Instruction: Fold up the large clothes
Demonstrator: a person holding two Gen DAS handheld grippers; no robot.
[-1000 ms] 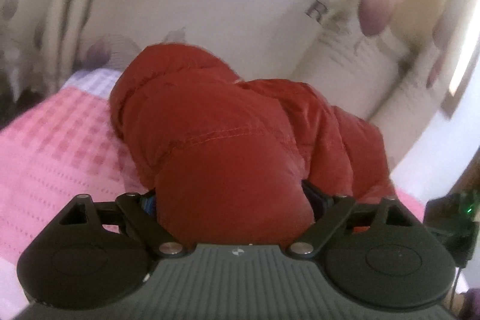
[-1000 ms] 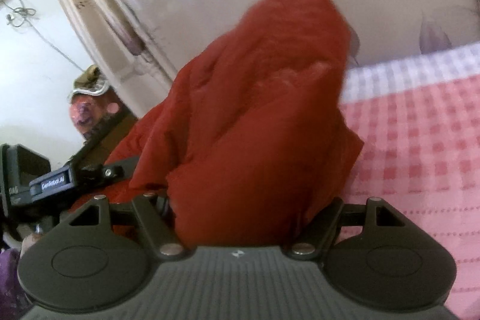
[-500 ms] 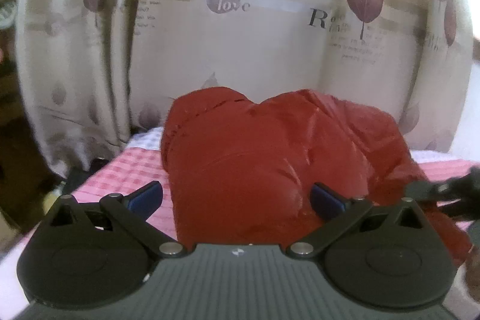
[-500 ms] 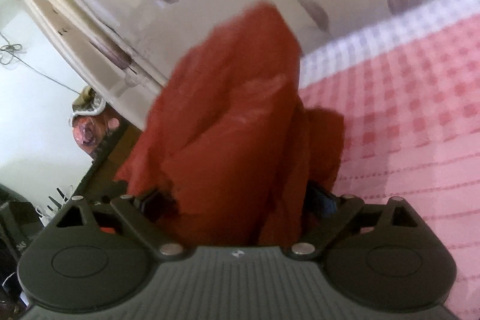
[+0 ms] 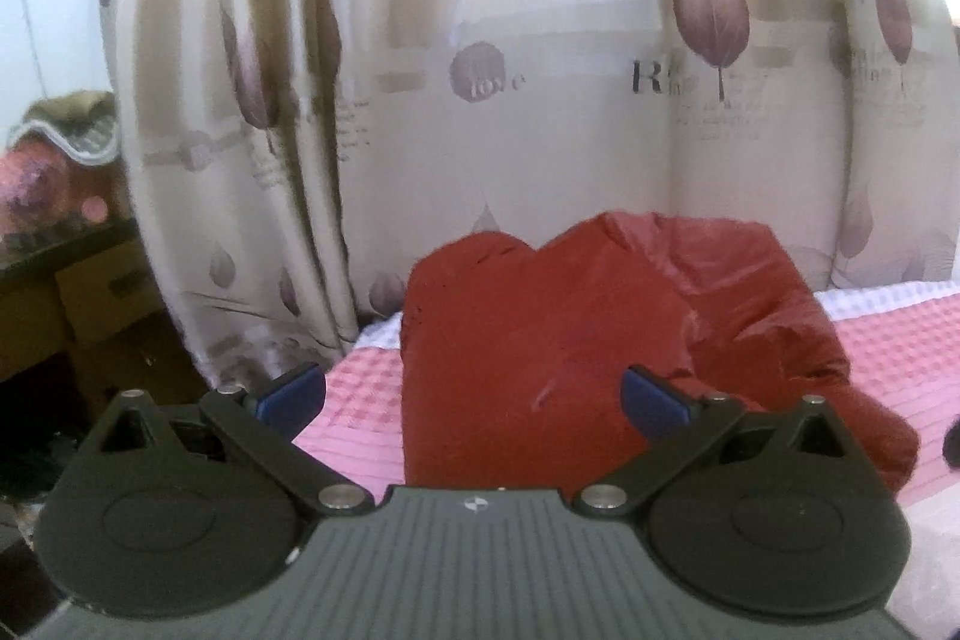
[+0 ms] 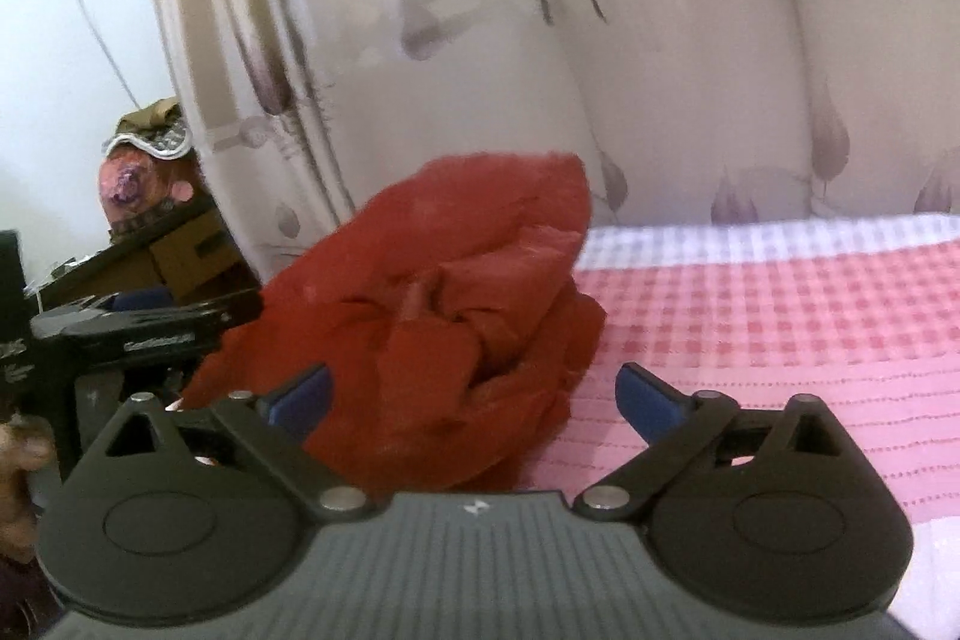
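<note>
The red padded jacket (image 5: 570, 340) lies bunched in a heap on the pink-and-white checked bed cover (image 5: 900, 340), close to the cream curtain printed with mauve leaves (image 5: 540, 40). The left gripper (image 5: 474, 394) is released: its blue-padded fingers (image 5: 291, 388) stand wide apart, clear of the fabric, with the heap ahead of the gap. The right gripper (image 6: 474, 394) is opening; its blue pads (image 6: 651, 400) do not press on the jacket, which sits ahead toward the left finger. In the right wrist view the left gripper appears at the left edge beside the heap.
</note>
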